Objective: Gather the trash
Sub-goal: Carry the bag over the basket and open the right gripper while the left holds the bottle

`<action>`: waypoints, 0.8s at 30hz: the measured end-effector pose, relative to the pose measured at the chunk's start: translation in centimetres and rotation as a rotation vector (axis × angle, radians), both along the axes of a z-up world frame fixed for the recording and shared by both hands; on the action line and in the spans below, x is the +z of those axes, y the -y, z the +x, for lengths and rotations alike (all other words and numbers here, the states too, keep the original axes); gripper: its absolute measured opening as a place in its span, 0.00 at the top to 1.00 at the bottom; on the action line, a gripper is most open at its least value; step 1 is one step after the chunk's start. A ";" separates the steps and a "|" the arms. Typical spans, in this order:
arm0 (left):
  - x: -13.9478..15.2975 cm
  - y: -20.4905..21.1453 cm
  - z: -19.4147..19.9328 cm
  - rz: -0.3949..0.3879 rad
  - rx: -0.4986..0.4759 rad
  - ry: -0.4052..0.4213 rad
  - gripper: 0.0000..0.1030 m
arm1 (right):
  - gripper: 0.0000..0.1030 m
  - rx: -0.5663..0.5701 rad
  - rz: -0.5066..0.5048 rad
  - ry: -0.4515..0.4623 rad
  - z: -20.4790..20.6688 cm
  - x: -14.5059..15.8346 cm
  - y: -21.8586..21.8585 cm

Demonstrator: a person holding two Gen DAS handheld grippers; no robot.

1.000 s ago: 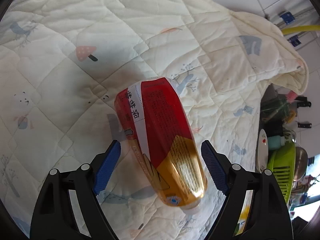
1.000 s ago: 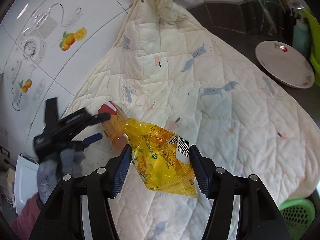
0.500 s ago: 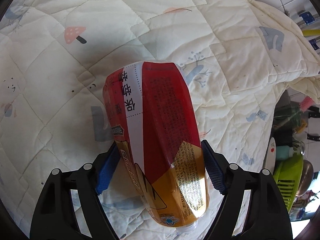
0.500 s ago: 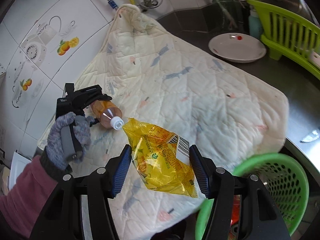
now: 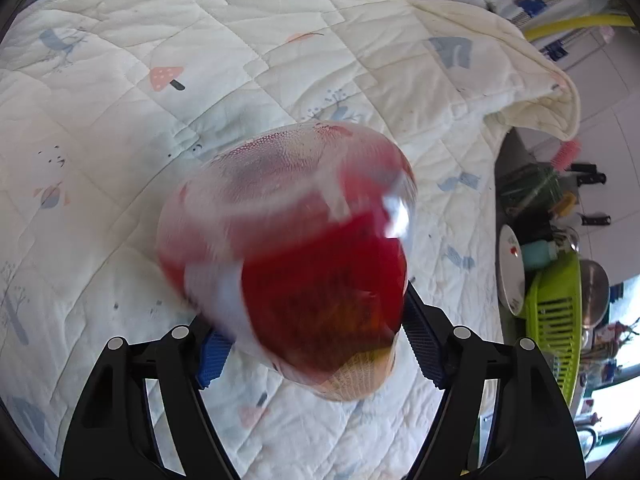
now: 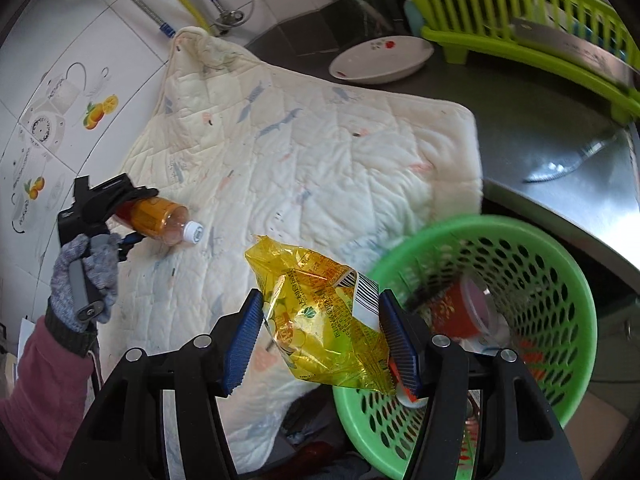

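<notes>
My left gripper [image 5: 316, 340] is shut on a plastic bottle [image 5: 288, 248] with a red and gold label, lifted off the quilt and tilted, its base toward the camera. The right wrist view shows that bottle [image 6: 160, 220] with its white cap, held in my left gripper [image 6: 128, 216] above the quilt. My right gripper [image 6: 320, 340] is shut on a crumpled yellow snack wrapper [image 6: 320, 320], held just left of the green basket [image 6: 560, 280]. The basket holds a red cup [image 6: 460, 312] and other trash.
A cream quilted mat [image 5: 280, 60] covers the counter [image 6: 520, 120]. A white plate [image 6: 380, 60], a lime dish rack [image 6: 520, 12] and hoses [image 6: 188, 4] stand at the back. The plate [image 5: 510, 268] and rack [image 5: 556, 320] show at the right of the left wrist view.
My left gripper closed on the bottle and lifted it off the quilt, tipping it. My right gripper carried the wrapper rightwards to the green basket.
</notes>
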State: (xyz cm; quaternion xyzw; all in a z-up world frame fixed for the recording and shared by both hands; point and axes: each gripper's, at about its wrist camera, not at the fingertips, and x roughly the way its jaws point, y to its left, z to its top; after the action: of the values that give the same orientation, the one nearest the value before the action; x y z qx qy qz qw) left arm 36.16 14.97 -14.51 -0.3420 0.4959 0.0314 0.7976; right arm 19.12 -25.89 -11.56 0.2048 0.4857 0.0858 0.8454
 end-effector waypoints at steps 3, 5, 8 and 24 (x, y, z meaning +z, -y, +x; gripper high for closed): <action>0.9 0.6 -1.7 -0.006 -0.028 0.018 0.29 | 0.44 -0.022 0.004 -0.004 -1.5 -0.3 1.1; 1.4 1.2 -2.9 -0.003 -0.043 0.026 0.30 | 0.44 -0.041 -0.001 -0.008 -2.4 -0.5 1.9; 2.3 2.2 -5.0 -0.027 -0.071 0.049 0.30 | 0.44 -0.068 -0.019 -0.015 -3.4 -0.6 3.1; 5.7 10.5 -13.5 -0.118 -0.328 0.123 0.30 | 0.28 -0.223 -0.072 -0.047 -5.5 -1.6 9.6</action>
State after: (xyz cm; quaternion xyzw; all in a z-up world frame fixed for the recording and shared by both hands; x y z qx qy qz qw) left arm 22.67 4.45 -8.80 -0.3038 0.4964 -0.1493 0.7994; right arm 13.62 -35.51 -13.20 0.2289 0.4824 -0.0310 0.8450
